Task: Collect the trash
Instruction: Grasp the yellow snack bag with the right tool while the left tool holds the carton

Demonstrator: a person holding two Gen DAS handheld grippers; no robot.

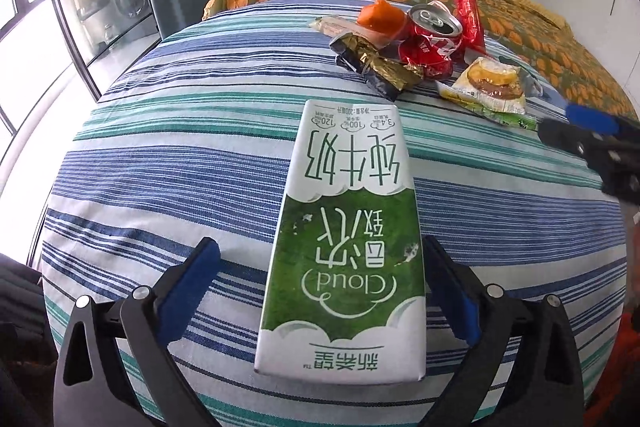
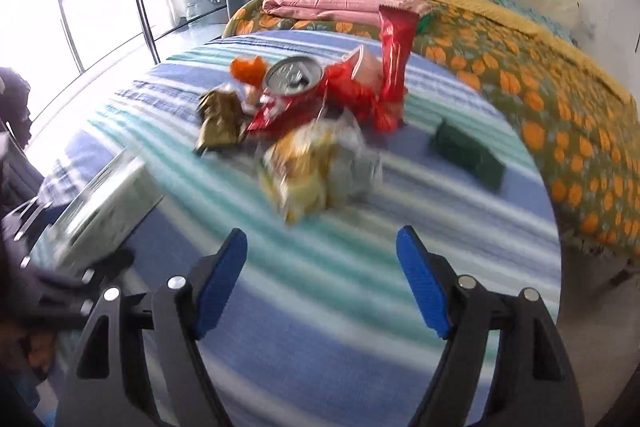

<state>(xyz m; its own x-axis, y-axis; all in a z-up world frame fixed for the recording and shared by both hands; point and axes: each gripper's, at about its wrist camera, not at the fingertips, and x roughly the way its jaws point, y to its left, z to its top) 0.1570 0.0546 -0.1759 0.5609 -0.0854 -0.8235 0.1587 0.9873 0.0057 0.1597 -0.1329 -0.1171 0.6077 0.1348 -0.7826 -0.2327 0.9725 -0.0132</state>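
The left gripper (image 1: 320,291) straddles a milk carton (image 1: 344,247), jaws apart. Beyond lie a crushed can (image 1: 430,35) and wrappers (image 1: 372,63). The right gripper (image 2: 322,275) gapes empty near a snack bag (image 2: 316,167).

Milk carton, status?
Left gripper open, straddling milk carton, no contact. Right gripper open, empty, facing trash pile. Nothing blocking.

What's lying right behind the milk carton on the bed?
Behind the milk carton lies a gold wrapper, then a crushed red can. The sheet under them is covered.
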